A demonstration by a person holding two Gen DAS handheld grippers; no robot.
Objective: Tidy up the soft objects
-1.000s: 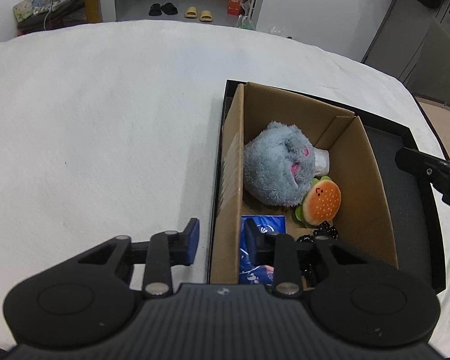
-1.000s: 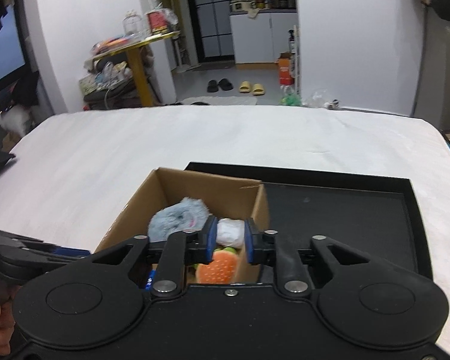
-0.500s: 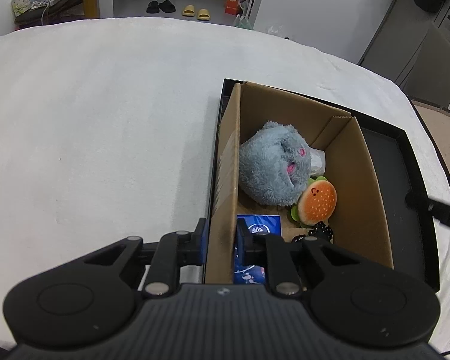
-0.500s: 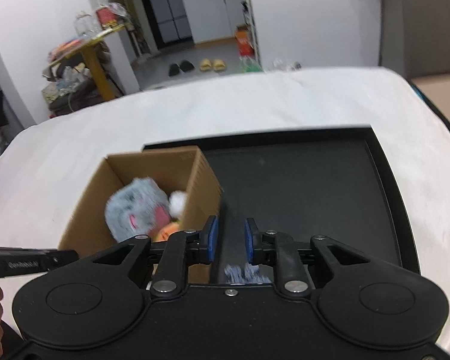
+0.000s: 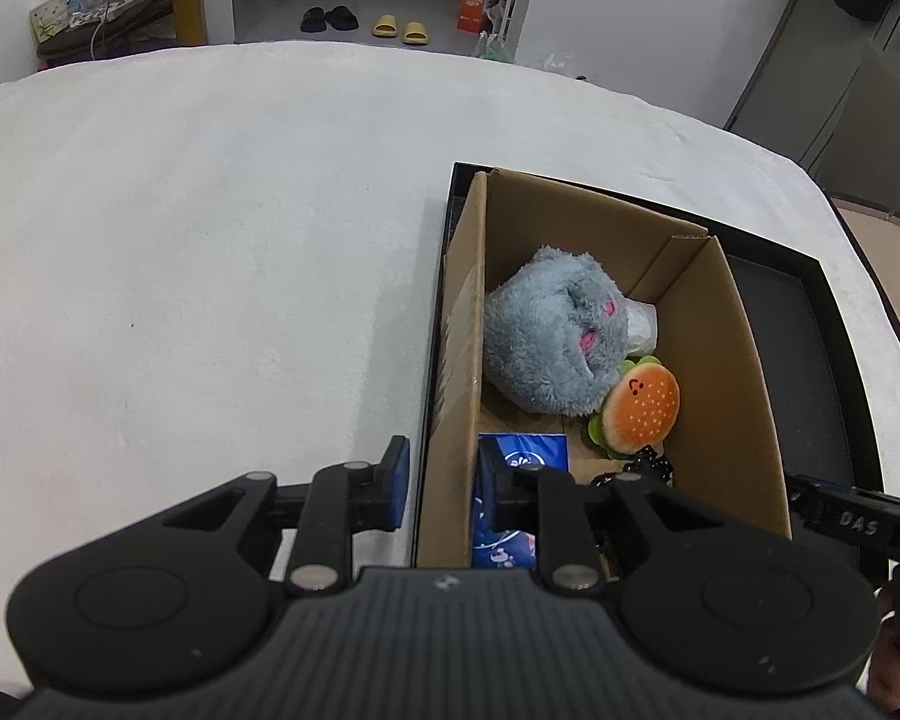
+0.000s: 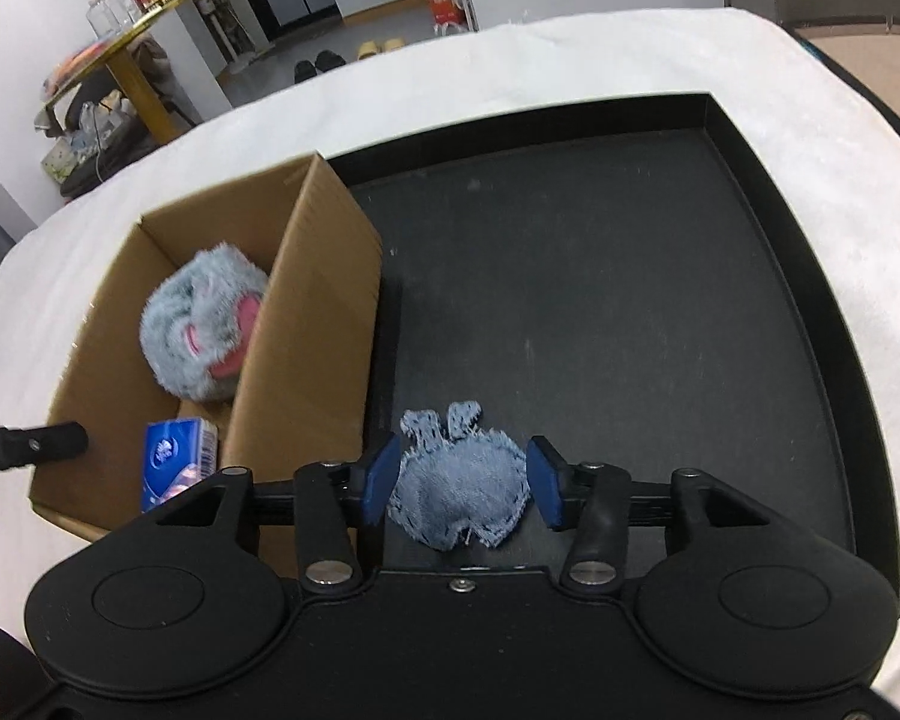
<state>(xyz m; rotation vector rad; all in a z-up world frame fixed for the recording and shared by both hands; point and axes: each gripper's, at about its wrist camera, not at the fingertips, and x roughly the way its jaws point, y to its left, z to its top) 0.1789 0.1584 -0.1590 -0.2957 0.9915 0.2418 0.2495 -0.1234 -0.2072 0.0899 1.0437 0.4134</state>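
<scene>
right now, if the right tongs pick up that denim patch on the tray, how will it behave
The denim patch looks thin with frayed edges, so it will likely droop. It seems light, and lying flat on the tray, it may be hard to pinch.

Two fisheye wrist views, both tilted steeply down over a white-covered table [image 5: 210, 252]. Left wrist view sits close above the near left wall of the cardboard box [image 5: 450, 420], looking along it toward the far doorway with the slippers [image 5: 399, 30]. Right wrist view hangs low over the near edge of the black tray [image 6: 810, 276], box off to its left. Shared between them: box, grey plush [image 5: 552, 336] [image 6: 201, 330], blue tissue pack [image 5: 519, 480] [image 6: 174, 459], tray, same far doorway.
</scene>
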